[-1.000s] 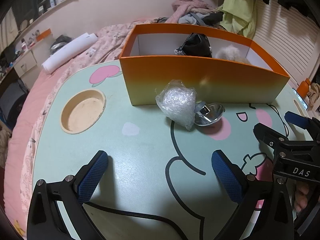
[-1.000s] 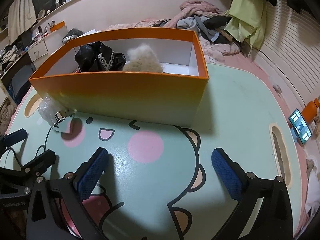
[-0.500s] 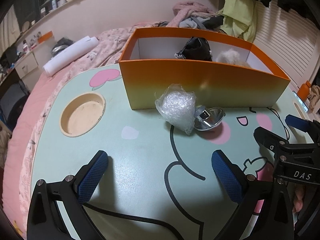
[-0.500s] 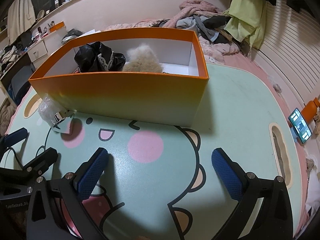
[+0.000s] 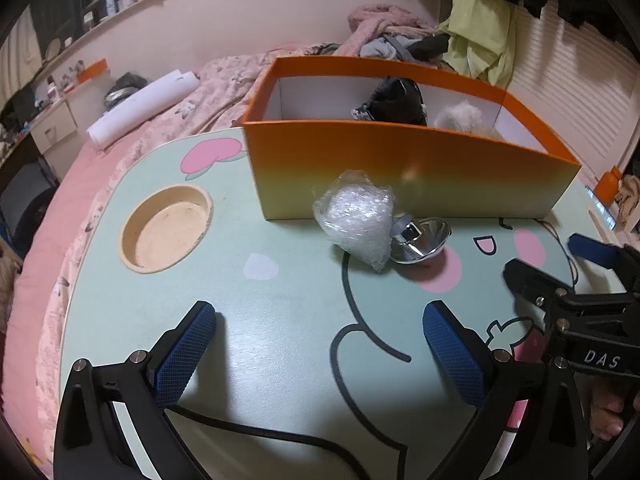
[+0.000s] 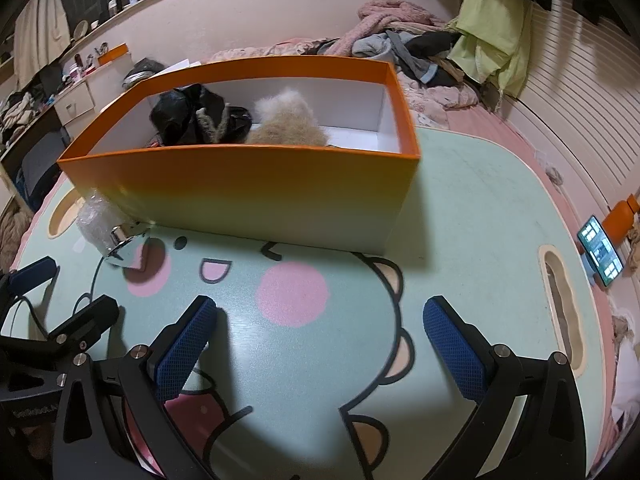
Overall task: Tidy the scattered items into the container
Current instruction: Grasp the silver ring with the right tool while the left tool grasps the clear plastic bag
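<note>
- Left wrist view: left gripper (image 5: 320, 344) spread wide, empty, above mint cartoon table (image 5: 280, 312).
- At 12 o'clock: crumpled clear plastic bag (image 5: 356, 220) touching shiny metal cup (image 5: 420, 238), just before orange box (image 5: 400, 176).
- Right wrist view: right gripper (image 6: 320, 344) likewise apart, empty.
- Inside box: black pouch (image 6: 196, 118), beige fluffy toy (image 6: 286, 124).

Both views low over the bench (image 5: 280, 300), facing forward along 2 blue-padded fingers each. Left view beside the right hand-held gripper (image 5: 560, 264), which shows at its right edge; right view catching the left hand-held gripper (image 6: 68, 292) at its left edge. Shared ahead: orange box (image 5: 400, 168) (image 6: 248, 192), crumpled plastic bag (image 5: 356, 220) (image 6: 96, 220).
</note>
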